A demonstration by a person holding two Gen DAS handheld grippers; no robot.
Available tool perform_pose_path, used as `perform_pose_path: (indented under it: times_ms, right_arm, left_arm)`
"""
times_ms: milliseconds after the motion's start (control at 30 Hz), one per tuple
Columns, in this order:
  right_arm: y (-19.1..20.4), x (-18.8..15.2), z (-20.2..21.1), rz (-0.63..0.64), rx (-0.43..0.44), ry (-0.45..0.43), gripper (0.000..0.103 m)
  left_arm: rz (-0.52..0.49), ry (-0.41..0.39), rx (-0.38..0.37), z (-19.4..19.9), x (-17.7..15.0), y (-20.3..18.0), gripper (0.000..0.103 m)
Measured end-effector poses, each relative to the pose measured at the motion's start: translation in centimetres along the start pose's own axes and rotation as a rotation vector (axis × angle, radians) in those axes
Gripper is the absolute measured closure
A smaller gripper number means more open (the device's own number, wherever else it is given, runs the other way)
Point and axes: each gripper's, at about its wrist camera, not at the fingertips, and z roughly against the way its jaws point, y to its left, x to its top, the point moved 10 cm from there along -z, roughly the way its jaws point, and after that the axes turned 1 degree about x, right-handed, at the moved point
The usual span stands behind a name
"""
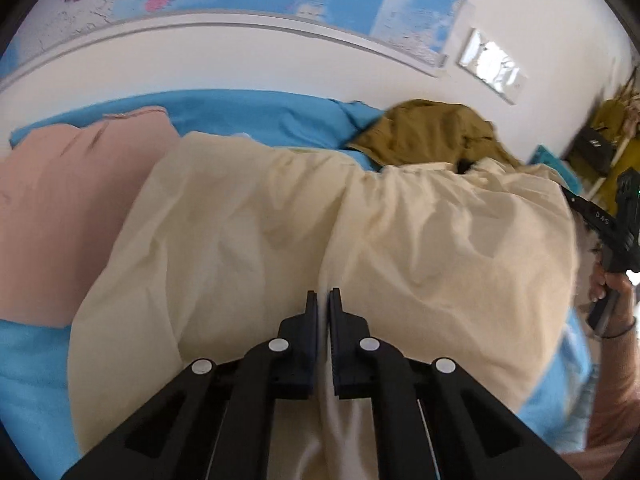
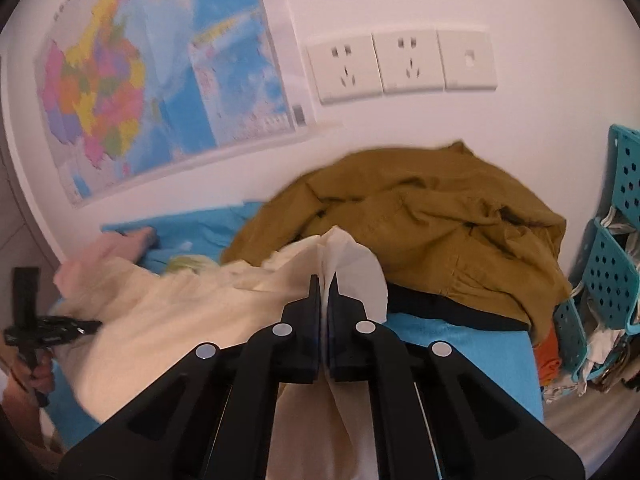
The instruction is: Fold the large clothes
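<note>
Pinching the cream garment (image 1: pixel 304 216) between closed fingers, the left tool (image 1: pixel 323 300) and right tool (image 2: pixel 324 286) hold its near edge above the blue-covered tabletop (image 2: pixel 460 344). Folding looks barely begun; the olive garment (image 2: pixel 432 216) lies crumpled at the far edge.

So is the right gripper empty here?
No, the right gripper is shut on a bunched edge of the cream garment, which pokes up between its fingers.
</note>
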Motion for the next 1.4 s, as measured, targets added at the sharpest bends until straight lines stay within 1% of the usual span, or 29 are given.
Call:
perform_pose_path:
  times_ms: [67,167,200,233,267,300,333,367,400,433,500,567,600,633,767,800,833,867,900,933,967,1067,1100,1167,1200,1267,1300,1367,1400]
  right_arm:
    - [-1.2,-1.9,-2.4,-0.046,0.011,0.086,0.097]
    - [-2.3,-5.0,-4.0,-0.102,0.037,0.190,0.087]
    - [-3.0,-6.0,-3.9,-0.120,0.033,0.224,0.078]
    - [-3.3,-6.2,-3.4,-0.137,0.030,0.233,0.070]
    - [-3.7,-6.2,-2.9,-0.152,0.025,0.231,0.063]
    - [-4.4,-5.5,-1.5,-0.175,0.006,0.207,0.045]
    - [-4.8,-4.8,-0.5,-0.189,-0.006,0.173,0.033]
    - [-5.1,-4.0,0.4,-0.200,-0.007,0.137,0.032]
    - [-5.1,-2.8,1.4,-0.204,0.008,0.098,0.030]
    - [-4.9,-1.8,1.8,-0.194,0.015,0.083,0.026]
    - [-3.5,-0.3,1.3,-0.133,0.033,0.088,0.025]
    - [-1.9,0.4,-0.9,-0.060,0.030,0.145,0.026]
    - [-1.5,0.5,-2.1,-0.041,0.026,0.176,0.026]
    - [-0.9,0.4,-3.9,-0.017,0.027,0.230,0.028]
    - [0.5,-1.2,-8.4,0.061,0.013,0.385,0.028]
    - [1.0,-2.0,-9.4,0.091,0.018,0.432,0.042]
    - [1.5,-2.3,-9.9,0.120,0.029,0.443,0.065]
    - [1.9,-2.4,-9.9,0.144,0.034,0.444,0.070]
    - [2.1,-2.2,-9.8,0.163,0.026,0.431,0.084]
    - [2.4,-1.3,-9.3,0.179,0.025,0.391,0.092]
    - [2.8,0.2,-8.2,0.183,0.034,0.324,0.094]
    - [2.5,4.2,-5.4,0.158,0.010,0.150,0.096]
    - [2.3,5.2,-4.9,0.141,0.003,0.105,0.096]
    - [1.9,5.0,-6.1,0.139,-0.013,0.126,0.096]
    - [1.6,4.0,-7.7,0.162,-0.049,0.164,0.096]
    - [1.3,1.6,-10.6,0.174,-0.070,0.256,0.093]
    - [1.1,1.2,-11.2,0.171,-0.084,0.266,0.086]
    - [1.0,0.8,-11.2,0.158,-0.075,0.270,0.081]
    - [0.9,1.0,-10.7,0.145,-0.069,0.268,0.071]
  left_arm:
    - [0.050,0.013,-0.010,-1.1,0.0,0.7,0.097]
    - [0.071,0.003,-0.024,-1.4,0.1,1.4,0.098]
    - [0.069,0.003,-0.025,-1.4,0.0,1.4,0.098]
    - [0.059,0.005,-0.021,-1.2,-0.2,1.4,0.098]
    - [0.045,0.004,-0.013,-1.1,-0.3,1.2,0.098]
    - [0.030,0.001,-0.004,-0.9,-0.3,0.9,0.097]
    - [0.023,0.002,-0.001,-0.9,-0.3,0.8,0.097]
    - [0.022,0.006,-0.007,-0.7,-0.4,0.6,0.094]
    - [0.021,0.007,-0.017,-0.6,-0.4,0.4,0.088]
    - [0.017,0.005,-0.026,-0.4,-0.2,0.2,0.085]
    - [0.001,-0.013,-0.021,0.1,0.2,-0.2,0.067]
    - [-0.025,-0.025,-0.023,0.6,0.5,-0.7,0.056]
    - [-0.039,-0.029,-0.017,0.6,0.7,-1.0,0.053]
    - [-0.046,-0.025,-0.006,0.5,0.8,-1.2,0.052]
    - [-0.069,0.023,0.012,-0.9,0.5,-1.7,0.052]
    - [-0.074,0.032,0.016,-1.2,0.3,-1.7,0.051]
    - [-0.077,0.033,0.016,-1.3,0.3,-1.7,0.051]
    - [-0.081,0.031,0.016,-1.3,0.4,-1.8,0.051]
    - [-0.079,0.028,0.013,-1.3,0.5,-1.8,0.052]
    - [-0.069,0.027,0.002,-1.3,0.6,-1.7,0.052]
    - [-0.059,0.026,-0.004,-1.2,0.8,-1.6,0.052]
    - [-0.033,-0.017,-0.012,-0.6,1.7,-1.2,0.052]
    - [-0.028,-0.033,0.006,-0.5,2.0,-1.0,0.052]
    - [-0.021,-0.033,0.027,-0.9,2.3,-0.7,0.052]
    - [-0.021,-0.031,0.038,-1.2,2.3,-0.6,0.052]
    - [-0.018,-0.017,0.064,-1.9,2.0,-0.3,0.052]
    - [-0.015,-0.009,0.072,-2.4,1.9,0.0,0.052]
    - [-0.013,-0.012,0.069,-2.4,1.9,0.1,0.052]
    - [-0.015,-0.015,0.064,-2.2,1.9,0.1,0.052]
